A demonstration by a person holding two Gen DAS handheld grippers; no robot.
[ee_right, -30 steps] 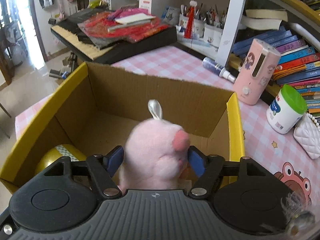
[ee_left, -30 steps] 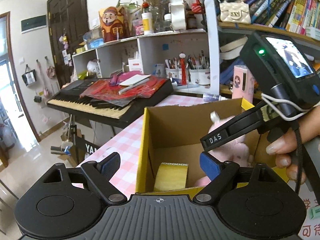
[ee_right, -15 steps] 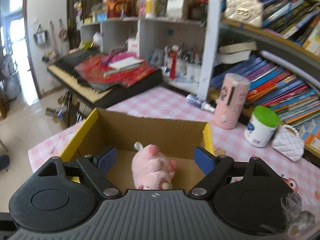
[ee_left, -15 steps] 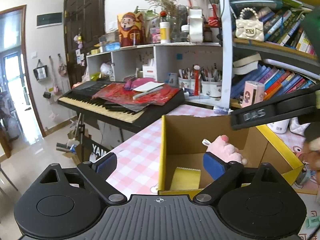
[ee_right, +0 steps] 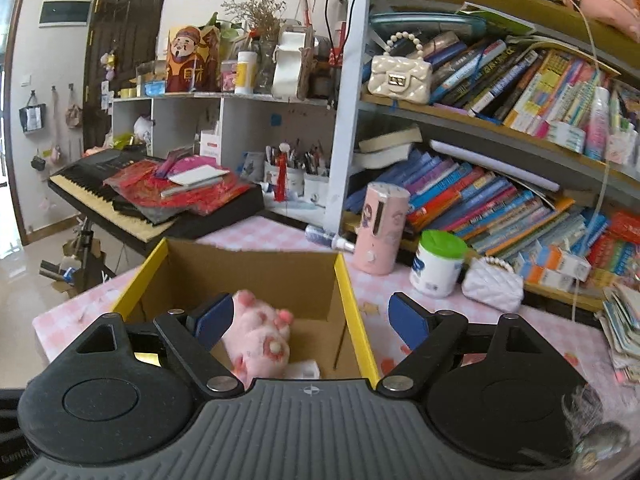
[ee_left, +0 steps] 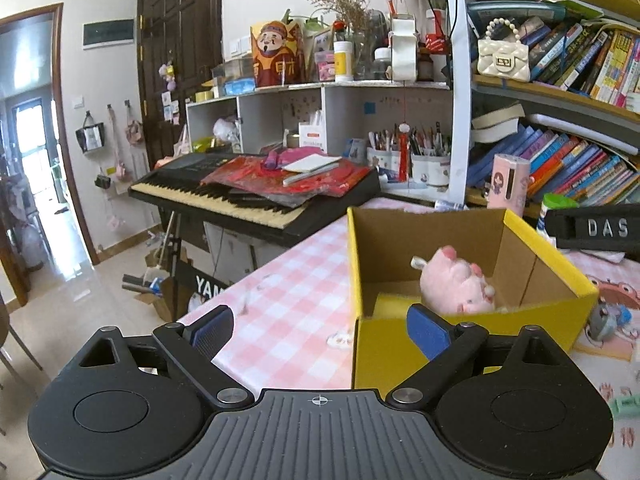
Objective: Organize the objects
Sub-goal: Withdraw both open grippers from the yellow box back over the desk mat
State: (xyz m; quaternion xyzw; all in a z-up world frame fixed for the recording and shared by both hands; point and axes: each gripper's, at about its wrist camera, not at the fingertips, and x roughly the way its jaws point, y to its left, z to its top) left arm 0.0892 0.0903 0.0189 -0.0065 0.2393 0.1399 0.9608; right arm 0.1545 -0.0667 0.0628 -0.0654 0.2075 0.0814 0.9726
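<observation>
Only in right view: white bottle (ee_right: 438, 264) beside box (ee_right: 352, 312); both grippers (ee_left: 318, 326) (ee_right: 308, 320) released, w/ nothing.

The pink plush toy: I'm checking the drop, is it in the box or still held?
In the box. The pink plush toy lies inside the cardboard box; the right gripper has open jaws, apart from it.

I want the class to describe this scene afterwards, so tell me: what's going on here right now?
A person is tidying a cluttered table with a handheld tool in each hand. The pink plush toy lies inside the yellow cardboard box, with yellow tape beside it. The right tool hangs open above the box, holding nothing. The left tool is open too, near the box's corner.
</observation>
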